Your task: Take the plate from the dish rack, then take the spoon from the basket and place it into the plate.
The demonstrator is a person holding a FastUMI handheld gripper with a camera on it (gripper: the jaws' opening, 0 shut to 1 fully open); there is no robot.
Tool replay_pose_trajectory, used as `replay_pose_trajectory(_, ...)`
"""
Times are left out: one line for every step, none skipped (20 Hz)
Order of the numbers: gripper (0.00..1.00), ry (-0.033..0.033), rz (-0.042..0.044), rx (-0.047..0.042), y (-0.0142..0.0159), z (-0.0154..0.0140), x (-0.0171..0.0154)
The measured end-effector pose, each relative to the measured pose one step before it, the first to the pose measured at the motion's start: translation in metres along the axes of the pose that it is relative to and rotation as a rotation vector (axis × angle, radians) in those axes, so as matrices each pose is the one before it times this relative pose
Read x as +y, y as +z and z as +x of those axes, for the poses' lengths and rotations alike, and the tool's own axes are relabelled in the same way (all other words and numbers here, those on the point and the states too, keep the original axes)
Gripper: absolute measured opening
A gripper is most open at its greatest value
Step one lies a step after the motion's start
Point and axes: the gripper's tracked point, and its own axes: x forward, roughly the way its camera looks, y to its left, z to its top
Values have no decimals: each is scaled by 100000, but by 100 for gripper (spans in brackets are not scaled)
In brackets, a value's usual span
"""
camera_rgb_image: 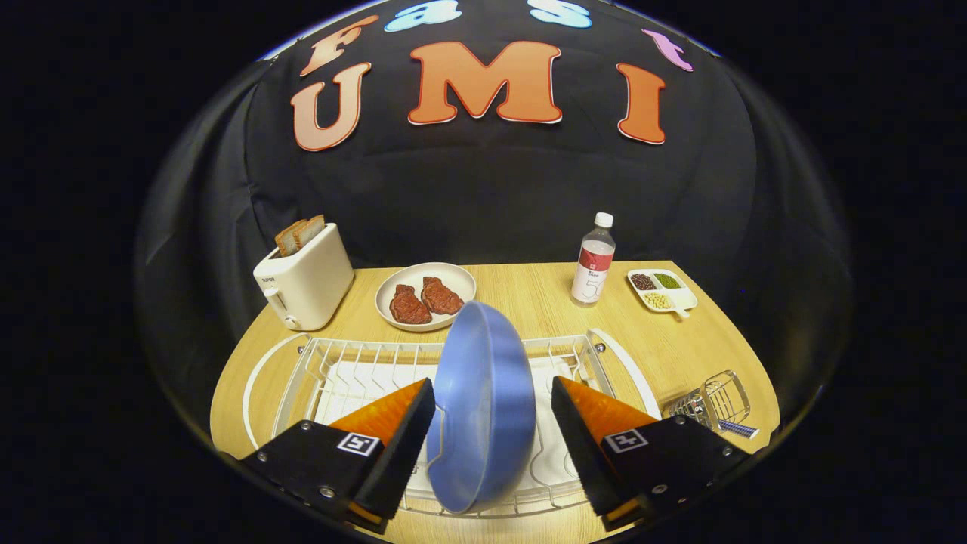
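Gripper view: tool (492,423) spread wide, fingers either side of the blue plate (483,400), neither clearly touching it, so not gripping yet. Plate stands on edge in the rack (332,363) on the table (529,295), tilted, which leaves the rim free to pinch. Basket (714,404) lies right of the rack; spoon handle seems to poke out, hard to tell. Next: close on the rim, lift.

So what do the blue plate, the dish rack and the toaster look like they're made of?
Blue plate, standing on edge between the open fingers: likely plastic or melamine, a smooth satin surface with soft highlights. Dish rack: thin white-coated wire, probably metal. Toaster: cream matte shell, plastic or painted metal, hard to tell.
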Motion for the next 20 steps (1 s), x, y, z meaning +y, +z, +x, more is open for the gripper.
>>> replay_pose_trajectory(88,-386,898,1578,-180,192,-22)
replay_pose_trajectory(78,-544,1057,1441,-325,79,-20)
replay_pose_trajectory(72,-634,837,2001,-383,154,-138)
replay_pose_trajectory(59,-1640,750,1378,-276,107,-320)
replay_pose_trajectory(45,-881,1480,1109,37,-29,-181)
replay_pose_trajectory(32,-263,1427,788,-144,0,37)
replay_pose_trajectory(32,-653,1207,867,-35,48,-94)
replay_pose_trajectory(30,-2119,618,707,-141,-38,-463)
replay_pose_trajectory(29,-1523,699,306,9,14,-403)
replay_pose_trajectory(26,-537,367,-23,129,-74,49)
replay_pose_trajectory(25,-692,-52,1,160,-79,131)
replay_pose_trajectory(25,-795,-1520,-541,176,-218,76)
replay_pose_trajectory(25,-1214,-1371,-1138,443,-136,22)
replay_pose_trajectory(25,-1357,-1692,-1082,378,-291,-6)
replay_pose_trajectory(25,-979,-1405,-1699,594,-209,111)
replay_pose_trajectory(25,-1377,-1981,-1035,370,-158,-20)
replay_pose_trajectory(25,-879,-1893,-576,256,-183,23)
replay_pose_trajectory(25,-614,-962,-325,89,-197,-59)
replay_pose_trajectory(25,-566,-158,-545,145,-149,-158)
replay_pose_trajectory(25,-1043,325,-771,198,-210,-376)
